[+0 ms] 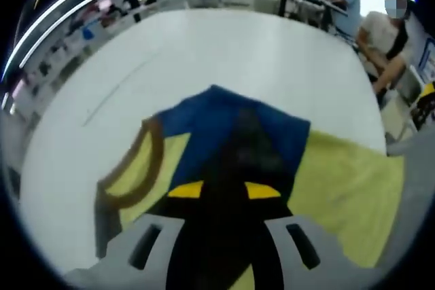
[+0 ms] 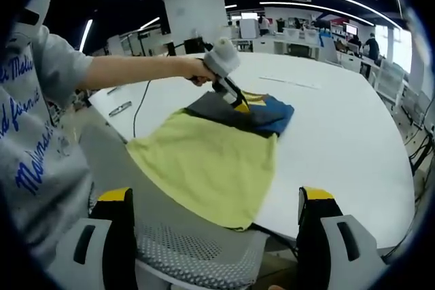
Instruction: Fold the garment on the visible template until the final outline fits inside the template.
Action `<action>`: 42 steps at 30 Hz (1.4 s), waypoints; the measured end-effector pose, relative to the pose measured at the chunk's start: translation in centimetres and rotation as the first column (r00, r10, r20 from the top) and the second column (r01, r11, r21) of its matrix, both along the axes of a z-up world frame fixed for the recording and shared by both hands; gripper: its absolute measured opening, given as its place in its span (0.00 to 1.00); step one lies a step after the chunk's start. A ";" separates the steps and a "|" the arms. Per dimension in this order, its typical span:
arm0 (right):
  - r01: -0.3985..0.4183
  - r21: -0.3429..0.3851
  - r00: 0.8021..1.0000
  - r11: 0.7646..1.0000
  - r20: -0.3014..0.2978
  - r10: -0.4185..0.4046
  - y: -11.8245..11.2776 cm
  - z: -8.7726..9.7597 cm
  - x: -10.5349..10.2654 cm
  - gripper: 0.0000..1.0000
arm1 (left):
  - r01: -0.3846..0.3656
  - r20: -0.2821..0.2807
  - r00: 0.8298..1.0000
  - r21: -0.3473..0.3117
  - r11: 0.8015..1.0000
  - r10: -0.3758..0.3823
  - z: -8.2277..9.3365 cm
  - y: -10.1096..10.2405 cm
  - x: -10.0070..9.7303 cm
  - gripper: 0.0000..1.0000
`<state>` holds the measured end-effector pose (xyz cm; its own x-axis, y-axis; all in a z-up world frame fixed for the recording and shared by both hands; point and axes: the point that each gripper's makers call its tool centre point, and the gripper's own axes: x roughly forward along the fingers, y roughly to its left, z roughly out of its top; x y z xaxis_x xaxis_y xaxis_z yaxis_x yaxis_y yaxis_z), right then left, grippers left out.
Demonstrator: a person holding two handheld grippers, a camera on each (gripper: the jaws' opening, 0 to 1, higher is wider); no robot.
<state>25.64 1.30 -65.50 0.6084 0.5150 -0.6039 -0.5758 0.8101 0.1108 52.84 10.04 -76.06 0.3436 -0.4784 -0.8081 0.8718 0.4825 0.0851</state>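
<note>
One garment (image 2: 211, 161) lies on one white table (image 2: 340, 140), a yellow shirt with a blue band and a dark grey panel at its far end. In the right gripper view it spreads from the middle toward 7 o'clock, its near hem hanging just over the table edge above one mesh chair (image 2: 190, 252). No template outline can be made out on the table.

The left gripper (image 2: 239, 103) shows in the right gripper view at about 12 o'clock of the shirt, held by one hand (image 2: 198, 73), tips down on the grey and blue end. In the left gripper view its two jaws rise from 6 o'clock, close together over dark cloth; they look pinched on the garment, with the blue band (image 1: 224, 123) beyond at 12 o'clock and yellow cloth at 3 and 9 o'clock. One brown collar (image 1: 139, 168) curves at 9 o'clock.

The right gripper (image 2: 217, 236) is well back from the table, its two jaws wide apart at 5 and 7 o'clock, nothing between them but the chair and hem.

One black cable (image 2: 139, 110) runs across the table at 10 o'clock. People sit at far desks.
</note>
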 end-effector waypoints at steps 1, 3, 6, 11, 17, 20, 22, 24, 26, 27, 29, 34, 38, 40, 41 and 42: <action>0.001 -0.002 1.000 1.000 -0.001 -0.001 -0.1 0.0 0.0 1.00 | 0.002 -0.002 1.000 0.002 1.000 -0.002 -0.1 -0.1 -0.1 0.19; 0.002 -0.004 1.000 1.000 -0.001 -0.002 -0.2 0.0 -0.1 1.00 | 0.002 -0.007 1.000 0.003 1.000 -0.002 -0.3 -0.2 -0.3 0.18; 0.009 -0.009 1.000 1.000 -0.006 -0.009 -0.5 -0.1 -0.1 1.00 | 0.005 -0.015 1.000 -0.007 1.000 -0.005 -0.4 -0.7 -0.6 0.18; 0.005 -0.005 1.000 1.000 -0.004 -0.005 -0.4 0.0 -0.2 1.00 | 0.015 -0.018 1.000 -0.013 1.000 -0.015 -0.4 -1.5 -1.1 0.18; -0.004 -0.006 1.000 1.000 -0.009 0.003 -0.2 -0.2 -0.2 1.00 | 0.031 -0.024 0.999 -0.053 0.998 -0.032 0.3 -2.8 -1.7 0.17; -0.005 -0.005 1.000 1.000 -0.006 0.005 -0.2 -0.1 -0.1 1.00 | 0.042 -0.021 0.999 -0.063 0.997 -0.044 0.7 -3.4 -2.0 0.18; -0.006 -0.005 1.000 1.000 -0.006 0.006 -0.1 -0.1 -0.1 1.00 | 0.061 -0.014 0.998 -0.075 0.995 -0.062 0.9 -3.8 -2.3 0.17; -0.013 -0.007 1.000 1.000 -0.009 0.013 -0.1 -0.2 -0.1 1.00 | 0.085 -0.016 0.996 -0.066 0.994 -0.086 0.8 -4.2 -2.8 0.18; -0.014 -0.006 1.000 1.000 -0.008 0.014 0.0 -0.2 -0.2 1.00 | 0.090 -0.022 0.996 -0.084 0.992 -0.092 1.0 -4.7 -3.2 0.18; -0.014 -0.002 1.000 1.000 -0.008 0.014 0.1 -0.2 -0.2 1.00 | 0.091 -0.023 0.995 -0.093 0.991 -0.094 1.1 -4.9 -3.3 0.18; -0.012 -0.001 1.000 1.000 -0.007 0.012 0.1 -0.1 -0.2 1.00 | 0.096 -0.022 0.995 -0.099 0.990 -0.099 1.2 -5.2 -3.3 0.18; -0.010 -0.006 1.000 1.000 -0.009 0.010 -0.1 -0.3 -0.3 1.00 | 0.115 -0.021 0.993 -0.101 0.988 -0.117 1.5 -5.4 -3.6 0.18; -0.010 -0.004 1.000 1.000 -0.006 0.010 -0.1 -0.2 -0.2 1.00 | 0.128 -0.024 0.991 -0.101 0.987 -0.131 1.9 -4.7 -4.0 0.19; -0.013 -0.002 1.000 1.000 -0.008 0.013 0.1 -0.3 -0.1 1.00 | 0.128 -0.026 0.991 -0.092 0.988 -0.130 1.9 -4.2 -4.0 0.22; -0.016 -0.002 1.000 1.000 -0.009 0.016 0.2 -0.3 -0.1 1.00 | 0.126 -0.023 0.991 -0.084 0.988 -0.128 2.0 -3.8 -3.9 0.23; -0.018 -0.002 1.000 1.000 -0.010 0.018 0.3 -0.3 0.0 1.00 | 0.127 -0.022 0.991 -0.084 0.988 -0.129 2.0 -3.7 -4.0 0.25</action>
